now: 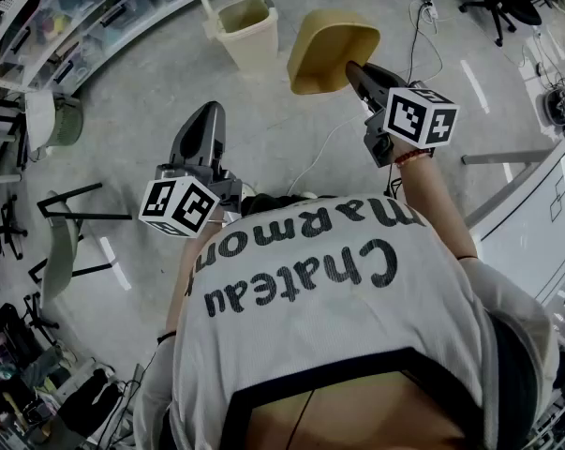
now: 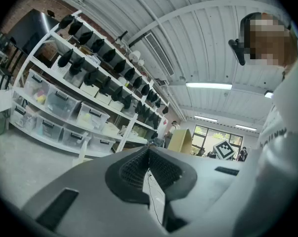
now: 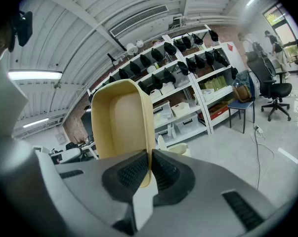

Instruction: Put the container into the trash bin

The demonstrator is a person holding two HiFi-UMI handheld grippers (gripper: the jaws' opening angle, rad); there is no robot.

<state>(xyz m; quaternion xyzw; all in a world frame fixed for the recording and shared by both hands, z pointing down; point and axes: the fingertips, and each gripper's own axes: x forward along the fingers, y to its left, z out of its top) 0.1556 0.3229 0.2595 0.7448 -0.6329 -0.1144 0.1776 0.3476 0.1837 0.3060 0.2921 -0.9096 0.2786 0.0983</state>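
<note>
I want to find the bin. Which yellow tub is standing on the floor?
The paler trash bin, left of the container that the right gripper holds up.

A grey concrete floor (image 1: 151, 111) runs to white shelving (image 2: 45, 68) stacked with clear storage boxes (image 2: 60, 105). Strip lights (image 2: 208, 86) glow under a ribbed white ceiling (image 2: 188, 38); windows (image 2: 215, 135) stand far off

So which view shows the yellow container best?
The right gripper view: the container is large there, its hollow side facing the camera, its rim pinched by the right gripper. The head view shows it almost whole but smaller, near the trash bin. The left gripper view shows only a small distant part.
</note>
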